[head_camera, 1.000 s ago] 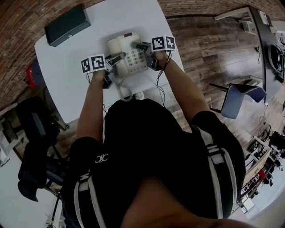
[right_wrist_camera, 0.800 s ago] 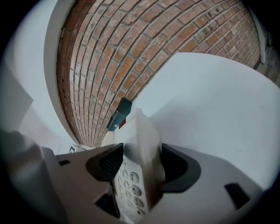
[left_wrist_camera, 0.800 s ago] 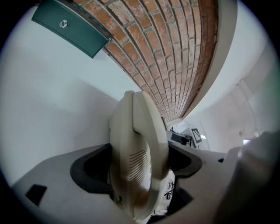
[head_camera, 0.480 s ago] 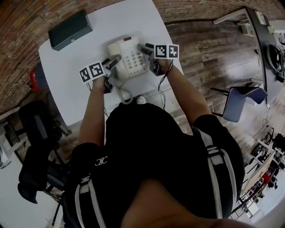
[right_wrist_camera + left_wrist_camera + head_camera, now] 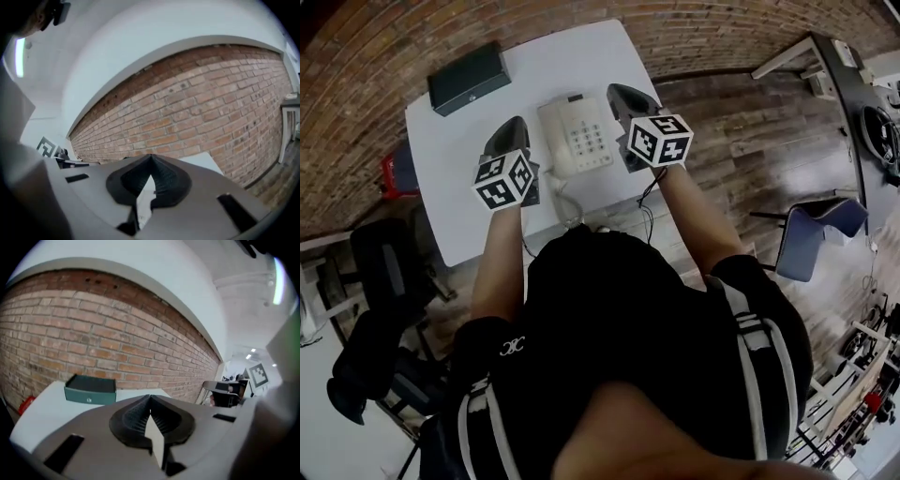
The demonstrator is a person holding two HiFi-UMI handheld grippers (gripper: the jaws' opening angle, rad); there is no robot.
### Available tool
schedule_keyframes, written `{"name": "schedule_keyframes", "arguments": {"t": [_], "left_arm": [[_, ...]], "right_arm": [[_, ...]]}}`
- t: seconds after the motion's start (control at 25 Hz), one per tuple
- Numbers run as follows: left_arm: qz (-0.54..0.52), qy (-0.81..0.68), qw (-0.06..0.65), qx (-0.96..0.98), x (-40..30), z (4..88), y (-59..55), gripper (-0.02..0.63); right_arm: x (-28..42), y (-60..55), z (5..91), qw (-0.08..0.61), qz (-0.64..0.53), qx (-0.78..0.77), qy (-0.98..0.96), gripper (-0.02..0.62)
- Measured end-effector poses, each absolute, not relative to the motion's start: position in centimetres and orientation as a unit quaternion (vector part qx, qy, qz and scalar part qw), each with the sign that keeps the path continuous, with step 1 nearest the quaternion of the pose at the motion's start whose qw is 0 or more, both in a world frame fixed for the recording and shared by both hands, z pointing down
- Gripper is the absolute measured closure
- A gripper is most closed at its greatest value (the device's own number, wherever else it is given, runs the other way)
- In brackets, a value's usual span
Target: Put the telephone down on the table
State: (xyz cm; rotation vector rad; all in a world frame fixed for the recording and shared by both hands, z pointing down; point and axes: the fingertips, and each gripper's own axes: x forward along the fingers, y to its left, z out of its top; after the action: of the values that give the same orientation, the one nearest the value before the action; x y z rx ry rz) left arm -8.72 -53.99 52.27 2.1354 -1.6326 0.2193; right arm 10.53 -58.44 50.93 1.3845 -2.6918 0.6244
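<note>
Head view: telephone (image 5: 578,136) sits flat on the worktop (image 5: 455,192), mid-width, towards the far edge, long axis running near edge to far edge. My left claw (image 5: 512,124) hangs off its left side and my right claw (image 5: 619,91) off its right, both clear of it; right looks marginally closer. Gripper views show both sets of jaws pressed together, nothing between them, aimed at the brick wall. Cord (image 5: 565,208) trails to the near edge. Dark green box (image 5: 469,78) at the far left corner, contents not visible. I'd call placement done; a regrasp would come in across the short axis
</note>
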Motion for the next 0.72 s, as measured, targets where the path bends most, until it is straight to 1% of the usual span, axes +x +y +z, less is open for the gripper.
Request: {"name": "schedule_keyframes", "arguments": {"t": [0.08,0.16,0.32,0.4,0.52,0.72], "left_arm": [[0.072,-0.602,0.167,0.778,-8.3,48.6,-53.5,0.601],[0.061,-0.609,0.130,0.780,-7.9,45.3,-52.8,0.601],[0.057,-0.633,0.099,0.765,-7.7,41.1,-51.2,0.601],[0.063,-0.644,0.083,0.758,-7.5,40.2,-50.4,0.601],[0.065,-0.650,0.066,0.754,-7.2,39.6,-49.6,0.601],[0.057,-0.640,0.068,0.763,-6.7,39.4,-48.9,0.601]], "right_arm": [[9.7,-57.3,46.6,-0.003,0.146,0.444,-0.884,0.597],[8.9,-56.0,42.5,-0.023,0.087,0.442,-0.892,0.597],[8.3,-53.7,36.7,-0.046,0.004,0.456,-0.889,0.597],[8.6,-52.9,35.5,-0.053,-0.009,0.468,-0.882,0.597],[8.5,-52.3,35.9,-0.047,-0.004,0.480,-0.876,0.597],[7.9,-51.9,36.9,-0.033,0.012,0.482,-0.875,0.597]]}}
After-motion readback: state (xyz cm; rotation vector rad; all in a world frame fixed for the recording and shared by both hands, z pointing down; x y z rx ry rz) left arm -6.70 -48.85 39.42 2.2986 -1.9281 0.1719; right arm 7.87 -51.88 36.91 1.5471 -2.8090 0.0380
